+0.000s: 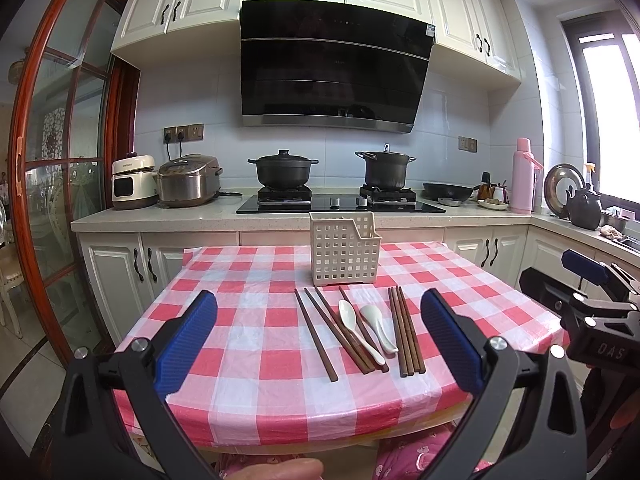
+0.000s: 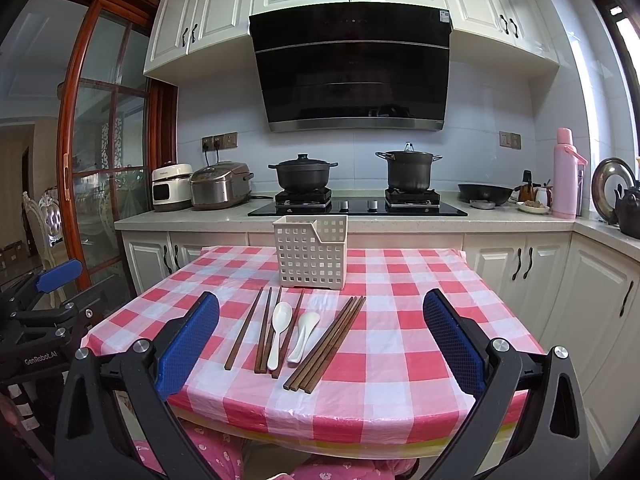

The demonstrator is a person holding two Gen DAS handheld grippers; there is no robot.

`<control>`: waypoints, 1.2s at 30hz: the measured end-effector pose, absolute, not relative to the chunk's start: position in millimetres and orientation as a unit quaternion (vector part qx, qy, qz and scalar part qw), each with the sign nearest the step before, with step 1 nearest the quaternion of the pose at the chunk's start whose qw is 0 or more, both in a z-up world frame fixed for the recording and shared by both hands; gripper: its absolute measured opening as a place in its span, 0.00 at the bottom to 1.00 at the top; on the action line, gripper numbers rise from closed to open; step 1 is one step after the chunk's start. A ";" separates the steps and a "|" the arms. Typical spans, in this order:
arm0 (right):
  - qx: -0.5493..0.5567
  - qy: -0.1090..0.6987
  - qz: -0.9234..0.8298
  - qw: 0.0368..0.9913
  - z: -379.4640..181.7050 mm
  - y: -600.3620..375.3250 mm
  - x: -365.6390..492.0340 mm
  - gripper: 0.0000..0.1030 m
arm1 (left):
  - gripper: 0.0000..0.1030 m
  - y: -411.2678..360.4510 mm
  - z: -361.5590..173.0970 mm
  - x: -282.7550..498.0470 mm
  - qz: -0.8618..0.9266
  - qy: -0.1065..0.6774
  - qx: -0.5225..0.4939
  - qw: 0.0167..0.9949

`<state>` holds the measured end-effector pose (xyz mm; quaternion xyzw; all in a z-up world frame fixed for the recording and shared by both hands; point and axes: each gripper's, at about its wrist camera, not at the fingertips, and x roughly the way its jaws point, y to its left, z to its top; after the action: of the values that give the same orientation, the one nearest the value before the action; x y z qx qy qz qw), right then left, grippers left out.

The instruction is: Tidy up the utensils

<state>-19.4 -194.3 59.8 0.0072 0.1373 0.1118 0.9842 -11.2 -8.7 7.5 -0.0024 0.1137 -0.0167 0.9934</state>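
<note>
Left wrist view: the left gripper is held above the near edge of a table covered in a red-and-white checked cloth, its blue-padded fingers spread wide with nothing between them. The right gripper is seen at the right edge of this view, beyond the table's right side; from here its state cannot be told.

Right wrist view: the right gripper is likewise held over the near edge, fingers spread wide and empty.

Items on the table, listed from the far edge towards the near edge:
- One white perforated utensil holder, upright, at the middle of the far edge.
- One single dark wooden chopstick, lying leftmost, apart from the rest.
- One group of chopsticks laid lengthwise beside it (exact count hard to tell).
- Two white ceramic spoons, side by side, bowls towards the holder; the left one rests on the chopsticks of the middle group.
- One tight bundle of chopsticks at the right, its pieces touching.

All utensils lie between the holder and the near edge.
</note>
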 end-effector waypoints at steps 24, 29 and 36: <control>0.012 0.140 0.114 0.984 58.1 -194.4 -18.9 0.93 | 0.96 -9.2 7.2 -11.6 -0.017 0.115 -0.004 0.993; 0.013 0.140 0.114 0.983 58.3 -195.3 -18.3 0.93 | 0.96 -9.3 6.7 -11.5 -0.020 0.117 -0.005 0.993; 0.020 0.162 0.104 0.981 49.1 -200.1 -3.4 0.93 | 0.96 -1.3 0.3 1.4 -0.041 0.145 -0.019 0.988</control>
<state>-3.4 -200.1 49.1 0.0198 0.1622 0.1045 0.9810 1.4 -1.3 0.3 -0.0192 0.1454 -0.0411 0.9883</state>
